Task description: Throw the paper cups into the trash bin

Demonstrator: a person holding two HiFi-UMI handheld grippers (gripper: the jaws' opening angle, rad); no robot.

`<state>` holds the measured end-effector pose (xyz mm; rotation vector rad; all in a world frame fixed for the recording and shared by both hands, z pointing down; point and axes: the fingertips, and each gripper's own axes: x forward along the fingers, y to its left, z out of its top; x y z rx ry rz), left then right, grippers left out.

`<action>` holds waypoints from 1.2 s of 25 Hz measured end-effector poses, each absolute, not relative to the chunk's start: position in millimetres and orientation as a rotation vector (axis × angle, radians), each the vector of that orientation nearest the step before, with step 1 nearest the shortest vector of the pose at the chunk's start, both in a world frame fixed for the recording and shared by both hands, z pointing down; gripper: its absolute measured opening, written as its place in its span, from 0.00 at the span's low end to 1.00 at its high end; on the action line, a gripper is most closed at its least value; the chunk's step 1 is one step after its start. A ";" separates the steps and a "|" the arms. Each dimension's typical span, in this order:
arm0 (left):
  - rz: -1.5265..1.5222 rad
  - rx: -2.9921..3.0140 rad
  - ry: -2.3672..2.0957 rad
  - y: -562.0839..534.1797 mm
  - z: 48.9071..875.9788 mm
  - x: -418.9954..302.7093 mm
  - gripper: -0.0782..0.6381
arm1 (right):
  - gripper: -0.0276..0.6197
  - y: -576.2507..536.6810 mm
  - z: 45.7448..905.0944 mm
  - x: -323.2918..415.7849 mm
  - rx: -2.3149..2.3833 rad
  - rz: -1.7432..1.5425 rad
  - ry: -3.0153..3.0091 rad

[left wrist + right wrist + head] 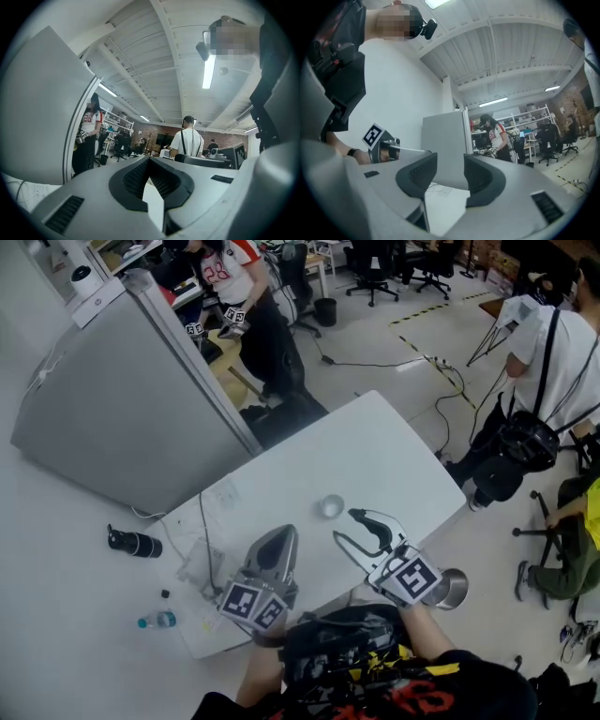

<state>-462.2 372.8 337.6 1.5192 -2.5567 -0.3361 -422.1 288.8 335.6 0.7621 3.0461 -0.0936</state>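
You are only lining up the grab: the paper cup (330,506) is sitting on the desk (375,446) at eleven o'clock of your right tongs (345,526), which are gaping empty, while your left tongs (284,535) are hanging clenched on nothing (the trash bin (455,589) is waiting at four o'clock).

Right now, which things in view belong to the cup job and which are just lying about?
Job: paper cup on the table; trash bin; right gripper, fingers apart, empty; left gripper, fingers together.
Lying about: water bottle; black cylinder; cable.
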 end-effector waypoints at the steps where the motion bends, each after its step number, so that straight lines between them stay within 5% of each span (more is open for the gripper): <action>1: -0.329 1.511 -2.556 373.4 338.6 -463.4 0.11 | 0.33 286.7 345.8 -423.5 0.759 -0.082 3.069; 20: -0.261 1.222 -2.607 412.1 380.9 -477.6 0.11 | 0.66 266.6 510.5 -464.4 0.746 -0.055 3.369; 30: -0.234 1.080 -2.703 443.5 372.5 -473.9 0.11 | 0.74 253.1 649.0 -510.2 0.737 -0.088 3.619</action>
